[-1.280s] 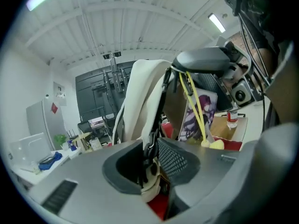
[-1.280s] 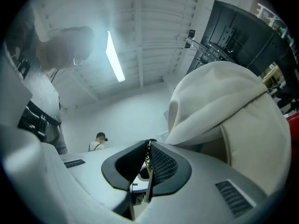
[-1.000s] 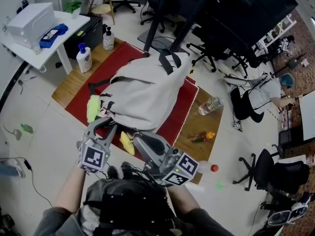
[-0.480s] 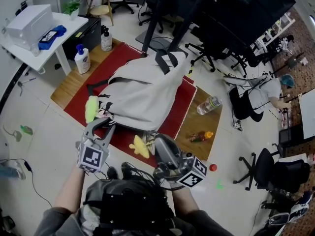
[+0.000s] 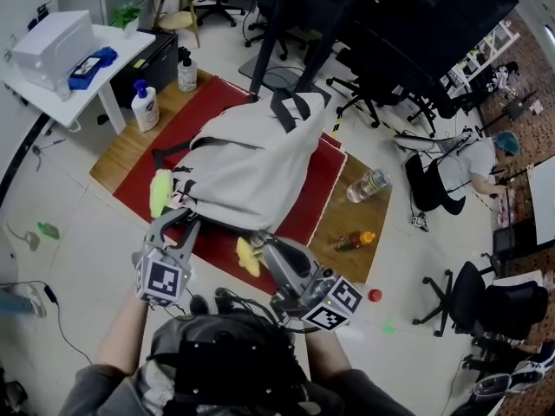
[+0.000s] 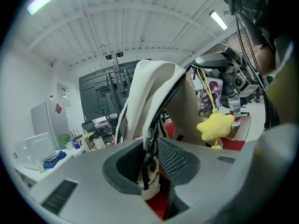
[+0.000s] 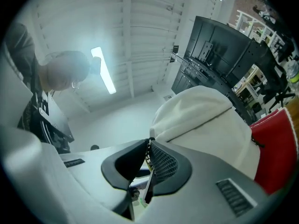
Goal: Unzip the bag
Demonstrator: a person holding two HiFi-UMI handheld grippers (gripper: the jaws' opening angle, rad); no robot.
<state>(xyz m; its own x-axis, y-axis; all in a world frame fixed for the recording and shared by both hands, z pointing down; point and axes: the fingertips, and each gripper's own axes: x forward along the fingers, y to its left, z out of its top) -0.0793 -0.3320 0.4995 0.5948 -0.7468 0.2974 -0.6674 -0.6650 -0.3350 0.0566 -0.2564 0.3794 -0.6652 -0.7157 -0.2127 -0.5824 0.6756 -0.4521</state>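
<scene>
A pale grey backpack (image 5: pixel 251 167) lies on a red mat (image 5: pixel 316 193) on a low wooden table. My left gripper (image 5: pixel 184 217) is at the bag's near left corner. In the left gripper view it (image 6: pixel 148 162) is shut on a black strap and cream fabric of the bag. My right gripper (image 5: pixel 258 243) is at the bag's near edge, beside a yellow star charm (image 5: pixel 247 255). In the right gripper view it (image 7: pixel 148 161) is shut on a thin zipper pull cord, with the backpack (image 7: pixel 205 120) bulging behind. The star charm (image 6: pixel 215 125) hangs to the right in the left gripper view.
Two pump bottles (image 5: pixel 145 102) (image 5: pixel 186 69) stand at the table's far left. A water bottle (image 5: pixel 368 185) and a small orange bottle (image 5: pixel 355 241) lie on the right. A white side table (image 5: pixel 74 89) is at the left. Office chairs and a seated person (image 5: pixel 468 167) are at the right.
My right gripper has moved to the right along the bag's near edge, taking the yellow star charm with it. The left gripper has kept its hold in place.
</scene>
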